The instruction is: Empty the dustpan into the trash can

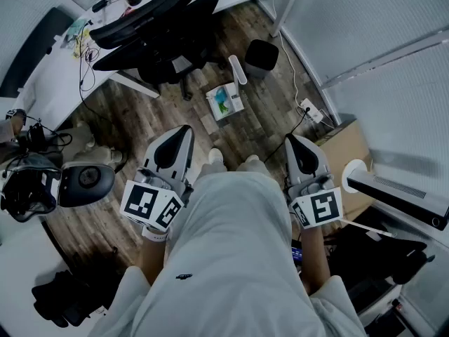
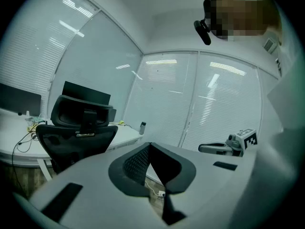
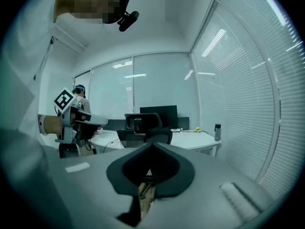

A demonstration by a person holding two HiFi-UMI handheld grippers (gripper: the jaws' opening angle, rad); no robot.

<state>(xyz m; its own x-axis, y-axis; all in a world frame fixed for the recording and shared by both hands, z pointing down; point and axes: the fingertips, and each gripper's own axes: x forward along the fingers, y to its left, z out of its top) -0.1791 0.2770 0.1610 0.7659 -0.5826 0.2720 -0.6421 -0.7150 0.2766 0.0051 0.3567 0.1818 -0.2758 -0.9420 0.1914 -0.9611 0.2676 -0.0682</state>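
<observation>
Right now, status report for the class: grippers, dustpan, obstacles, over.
Left gripper and right gripper shut, empty. Dustpan on floor ahead, beside trash can, untouched. Office chair stands left of it.

Dim, bluish pictures; ceiling lights glare on blinds; fisheye edges vignette dark.

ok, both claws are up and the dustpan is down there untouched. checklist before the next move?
1. left claw empty: ok, shut with nothing between the jaws.
2. right claw empty: ok, also shut.
3. claws open for a grasp: not ok.
4. dustpan in sight: ok, lying ahead with blue-green litter in it and its handle pointing away.
5. trash can close by: ok, upright, just beyond the dustpan to its right. Lid: cannot tell.
6. route clear: cannot tell. A chair stands left of the dustpan and a socket strip lies to the right.
</observation>
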